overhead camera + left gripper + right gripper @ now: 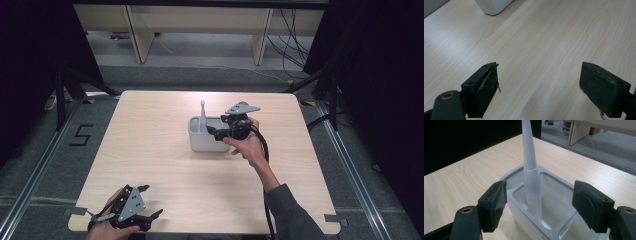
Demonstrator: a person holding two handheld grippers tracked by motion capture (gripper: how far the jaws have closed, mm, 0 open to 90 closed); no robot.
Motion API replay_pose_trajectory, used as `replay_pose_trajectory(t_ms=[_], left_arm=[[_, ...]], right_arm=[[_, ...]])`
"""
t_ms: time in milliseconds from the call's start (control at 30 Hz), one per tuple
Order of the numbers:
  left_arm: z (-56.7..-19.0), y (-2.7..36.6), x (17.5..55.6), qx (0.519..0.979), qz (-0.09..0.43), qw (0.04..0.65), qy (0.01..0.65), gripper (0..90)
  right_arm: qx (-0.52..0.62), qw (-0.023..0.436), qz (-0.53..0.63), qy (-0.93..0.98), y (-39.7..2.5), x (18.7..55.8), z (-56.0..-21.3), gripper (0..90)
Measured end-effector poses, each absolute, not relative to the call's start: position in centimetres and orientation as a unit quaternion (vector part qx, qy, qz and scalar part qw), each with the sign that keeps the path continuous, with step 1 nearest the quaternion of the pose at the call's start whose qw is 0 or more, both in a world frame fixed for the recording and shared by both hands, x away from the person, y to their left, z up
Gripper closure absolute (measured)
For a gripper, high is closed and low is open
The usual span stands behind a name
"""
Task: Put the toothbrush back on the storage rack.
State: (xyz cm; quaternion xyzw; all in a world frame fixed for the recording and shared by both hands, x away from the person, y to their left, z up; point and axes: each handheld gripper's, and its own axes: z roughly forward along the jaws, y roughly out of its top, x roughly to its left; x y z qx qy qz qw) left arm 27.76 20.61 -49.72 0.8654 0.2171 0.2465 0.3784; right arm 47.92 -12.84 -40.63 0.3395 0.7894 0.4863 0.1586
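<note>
Right gripper view: wide-open, empty right tongs (539, 205) flank white utensil (532, 177) standing in caddy (564, 220)

We are seeing a wooden table (165, 165) lying bare over most of its top: the whole left half, the near middle and the far strip are offering open passage. One obstacle is standing near the centre, a white compartmented caddy (206, 140) with a tall white handle (531, 170) sticking upright out of it. Our right gripper (212, 131) is hovering at the caddy's right side, jaws spread wide, with that handle rising between them and blocking a straight push forward. Our left gripper (539, 87) is sitting at the near left corner, jaws parted over bare wood, the caddy well apart ahead of it.
</note>
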Motion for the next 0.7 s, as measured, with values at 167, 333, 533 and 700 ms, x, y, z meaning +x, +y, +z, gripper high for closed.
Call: replay_pose_trajectory(t_ms=[167, 333, 533, 700], left_arm=[[-49.7, 20.7, 27.8, 0.867, 0.25, 0.373, 0.214, 15.0], [-49.7, 20.6, 27.8, 0.865, 0.246, 0.38, 0.218, 15.0], [-49.7, 20.7, 27.8, 0.868, 0.249, 0.373, 0.214, 15.0], [-49.7, 20.6, 27.8, 0.867, 0.245, 0.376, 0.217, 15.0]], right_arm=[[0.332, 0.165, 0.487, 0.791, -13.7, 47.7, -40.6, 28.8], [0.334, 0.176, 0.48, 0.792, -14.4, 47.2, -40.7, 28.5], [0.343, 0.166, 0.473, 0.794, -15.3, 46.4, -40.7, 28.1], [0.338, 0.169, 0.47, 0.797, -16.0, 45.8, -40.7, 27.2]])
